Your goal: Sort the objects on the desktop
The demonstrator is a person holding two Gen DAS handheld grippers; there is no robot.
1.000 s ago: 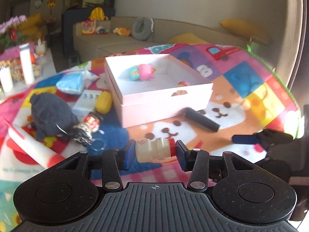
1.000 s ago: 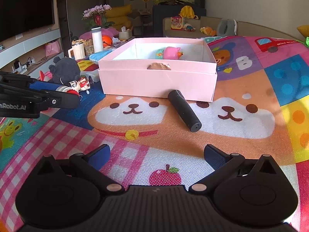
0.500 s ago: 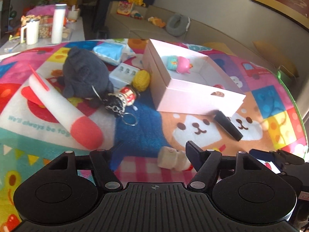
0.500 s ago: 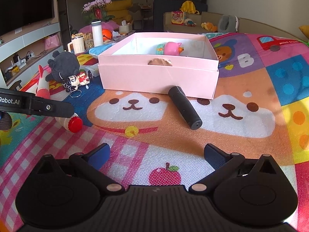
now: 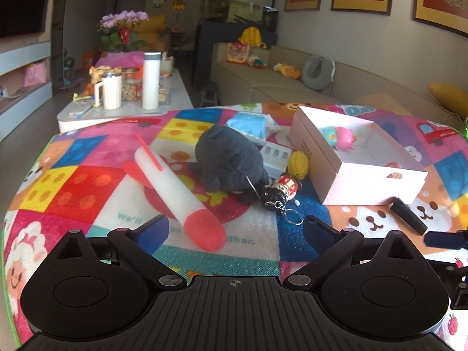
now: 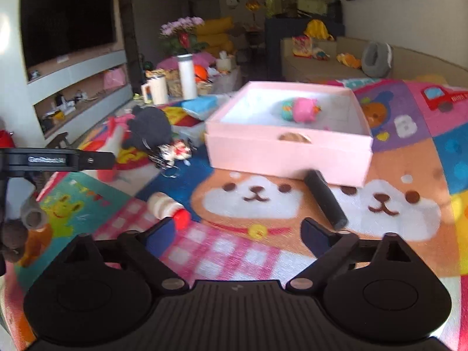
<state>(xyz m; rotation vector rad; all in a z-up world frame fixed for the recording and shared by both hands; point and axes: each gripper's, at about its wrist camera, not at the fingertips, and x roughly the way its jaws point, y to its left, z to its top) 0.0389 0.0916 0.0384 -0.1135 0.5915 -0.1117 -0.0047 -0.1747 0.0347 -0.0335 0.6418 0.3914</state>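
Left wrist view: found the left tongs [image 5: 235, 225] spread wide, just been opening, with nothing between the jaws, only the colourful mat [image 5: 73, 190] beneath. Saw the pink box [image 5: 377, 187] to the right on the mat, already with a pink toy [image 5: 340, 139] inside, near its far wall. Counted much not yet sorted outside the box: a white rocket toy [image 5: 172, 190] just ahead of the left tongs, a dark plush [image 5: 231, 161] beside it, a keychain figure [image 5: 282, 191] touching the plush, a yellow ball [image 5: 298, 163] against the box wall, and a black cylinder [image 5: 409, 216] lying at the front of the box. From the right wrist view, noted the right tongs [image 6: 237, 228] partly open, just been closing, gripping nothing; a small bottle [image 6: 166, 207] with red cap lay on the mat just beside the left jaw, not pressed. Judged the sorting as only begun, with most of the objects waiting outside the box.
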